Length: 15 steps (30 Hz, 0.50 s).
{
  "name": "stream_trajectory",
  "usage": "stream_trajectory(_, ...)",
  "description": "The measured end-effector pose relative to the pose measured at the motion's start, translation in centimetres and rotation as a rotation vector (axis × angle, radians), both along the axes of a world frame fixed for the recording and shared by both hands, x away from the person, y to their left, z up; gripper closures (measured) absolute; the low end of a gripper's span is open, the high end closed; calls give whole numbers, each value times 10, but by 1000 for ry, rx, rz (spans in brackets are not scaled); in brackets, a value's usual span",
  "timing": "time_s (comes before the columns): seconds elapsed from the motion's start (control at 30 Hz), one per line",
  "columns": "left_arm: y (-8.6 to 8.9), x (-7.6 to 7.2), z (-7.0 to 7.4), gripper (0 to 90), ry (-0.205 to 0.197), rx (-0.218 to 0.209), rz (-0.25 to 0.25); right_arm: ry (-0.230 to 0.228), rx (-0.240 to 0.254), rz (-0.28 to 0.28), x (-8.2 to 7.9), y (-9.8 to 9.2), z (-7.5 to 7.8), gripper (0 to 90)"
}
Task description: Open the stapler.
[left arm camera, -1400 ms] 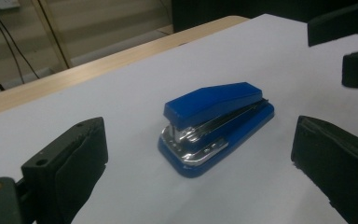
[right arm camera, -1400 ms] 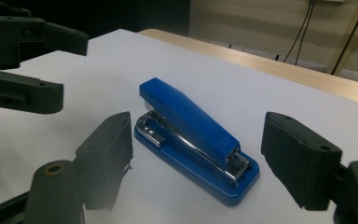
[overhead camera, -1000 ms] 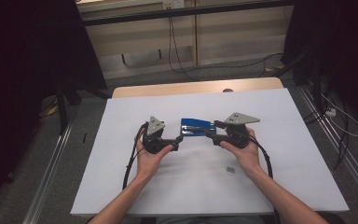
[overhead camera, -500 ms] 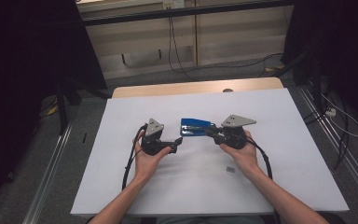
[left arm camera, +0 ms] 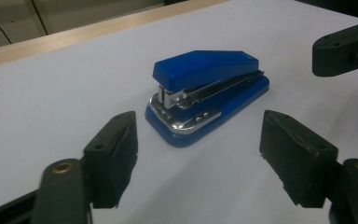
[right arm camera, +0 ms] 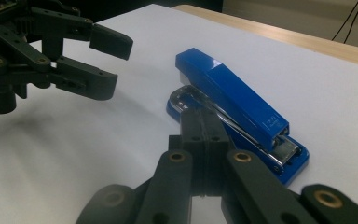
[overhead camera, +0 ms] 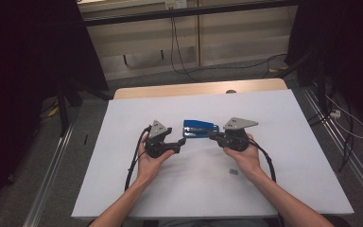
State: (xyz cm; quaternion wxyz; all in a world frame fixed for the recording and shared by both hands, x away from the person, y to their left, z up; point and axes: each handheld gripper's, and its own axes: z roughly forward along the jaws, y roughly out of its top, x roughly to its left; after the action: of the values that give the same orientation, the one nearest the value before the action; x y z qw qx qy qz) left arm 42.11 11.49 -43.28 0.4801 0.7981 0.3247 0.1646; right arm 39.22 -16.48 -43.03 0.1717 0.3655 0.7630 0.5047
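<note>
A blue stapler (overhead camera: 201,128) with a chrome inner arm lies flat on the white table, between the two grippers. My left gripper (overhead camera: 182,142) is just to its left and points at its front end (left arm camera: 205,91). In the left gripper view its jaws (left arm camera: 200,140) stand open and have just been closing, with nothing between them. My right gripper (overhead camera: 212,136) sits at the stapler's right end. Its jaws (right arm camera: 200,121) have just closed and are shut with nothing between them, their tip beside the stapler (right arm camera: 233,100). The left gripper (right arm camera: 114,67) shows across from it.
A small dark piece (overhead camera: 234,172) lies on the white tabletop (overhead camera: 288,142) near my right wrist. A wooden strip (overhead camera: 194,90) runs along the far edge. Cables and metal rails lie on the floor around the table.
Both hands stay where they were beside the stapler. The right gripper's jaws have come together, and the stapler has not moved.
</note>
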Motion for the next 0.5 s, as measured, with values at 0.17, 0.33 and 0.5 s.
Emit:
stream_trajectory(0.17,2,2,0,458,29,-23,-16,14,4,7,1,0,-1,900)
stream_trajectory(0.33,0,2,0,598,50,-30,-36,16,-4,11,1,1,-2,900)
stream_trajectory(0.5,-2,1,1,723,59,-35,-39,24,-19,16,6,6,-5,900)
